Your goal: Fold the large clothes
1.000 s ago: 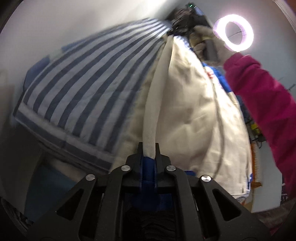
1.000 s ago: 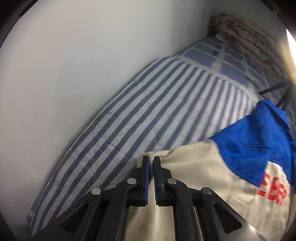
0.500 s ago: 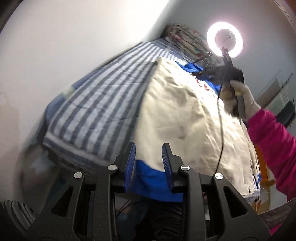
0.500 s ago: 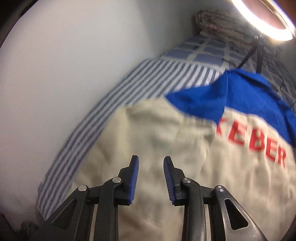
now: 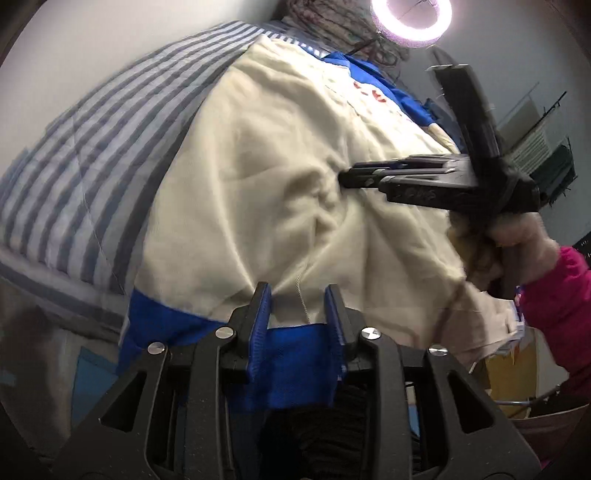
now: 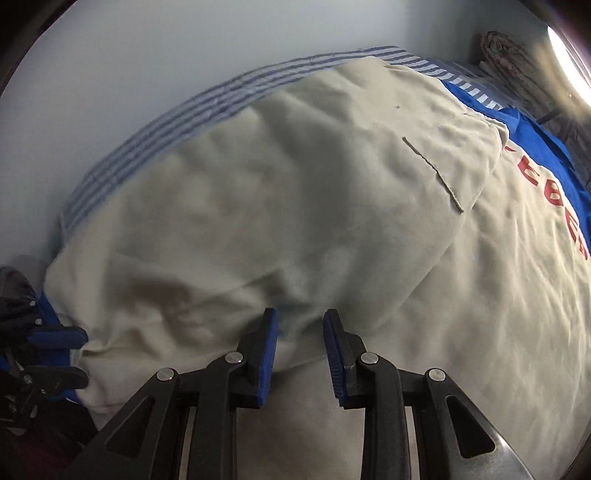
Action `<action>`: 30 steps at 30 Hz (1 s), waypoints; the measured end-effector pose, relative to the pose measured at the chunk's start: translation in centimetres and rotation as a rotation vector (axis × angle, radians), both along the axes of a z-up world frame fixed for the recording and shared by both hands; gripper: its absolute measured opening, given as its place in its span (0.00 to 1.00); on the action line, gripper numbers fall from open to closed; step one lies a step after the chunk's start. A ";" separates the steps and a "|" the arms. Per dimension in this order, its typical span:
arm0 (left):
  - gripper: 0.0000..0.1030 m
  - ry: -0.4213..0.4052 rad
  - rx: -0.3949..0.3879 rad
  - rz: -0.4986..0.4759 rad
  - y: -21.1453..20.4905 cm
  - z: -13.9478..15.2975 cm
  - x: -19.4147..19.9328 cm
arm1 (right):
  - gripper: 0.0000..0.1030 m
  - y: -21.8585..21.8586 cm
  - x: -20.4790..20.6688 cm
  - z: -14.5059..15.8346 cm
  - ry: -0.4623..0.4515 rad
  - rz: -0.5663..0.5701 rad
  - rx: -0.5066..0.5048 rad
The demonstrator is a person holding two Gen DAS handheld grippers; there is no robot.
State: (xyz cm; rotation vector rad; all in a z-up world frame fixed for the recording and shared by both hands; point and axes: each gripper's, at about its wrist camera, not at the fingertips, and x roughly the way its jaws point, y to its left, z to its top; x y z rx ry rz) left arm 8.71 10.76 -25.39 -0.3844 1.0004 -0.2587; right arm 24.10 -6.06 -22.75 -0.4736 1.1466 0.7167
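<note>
A large cream garment [image 5: 280, 177] with blue trim and red letters [image 6: 565, 210] lies spread on a striped bed [image 5: 74, 177]. One side is folded over the body, its edge running across the right wrist view [image 6: 436, 258]. My left gripper [image 5: 298, 295] is open at the blue hem [image 5: 295, 350], jaws apart over the cloth. My right gripper [image 6: 300, 321] is open, its tips at the folded edge. It shows in the left wrist view [image 5: 347, 179], pressed on the cloth. The left gripper shows at the right wrist view's left edge [image 6: 74, 356].
A pale wall [image 6: 184, 55] runs along the bed's far side. A ring light [image 5: 410, 18] glows above a patterned bundle [image 5: 332, 22] at the bed's head. A pink sleeve [image 5: 561, 295] holds the right gripper. Shelving [image 5: 543, 147] stands at right.
Both grippers let go of the garment edge and opened. The fold now lies flat, and the right gripper has come down to the cloth's middle.
</note>
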 end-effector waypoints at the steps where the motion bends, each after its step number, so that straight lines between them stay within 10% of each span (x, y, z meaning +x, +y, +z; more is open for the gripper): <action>1: 0.30 -0.003 0.003 0.001 0.1 0.3 -0.2 | 0.25 0.0 -0.1 0.1 -0.004 -0.004 -0.008; 4: 0.30 -0.031 -0.044 0.040 1.3 2.1 -1.2 | 0.26 -0.1 -0.9 2.1 -0.014 -0.025 0.025; 8: 0.57 -0.117 -0.045 0.162 4.9 4.5 -3.7 | 0.35 -0.5 -3.1 4.9 -0.030 -0.033 0.117; 25: 0.56 0.062 -0.210 0.220 8.1 -1.5 1.1 | 0.42 0.8 -8.1 0.8 0.080 -0.050 0.159; 30: 0.35 0.079 -0.207 0.226 7.9 -1.7 1.2 | 0.42 1.5 -9.7 0.5 0.117 -0.010 0.178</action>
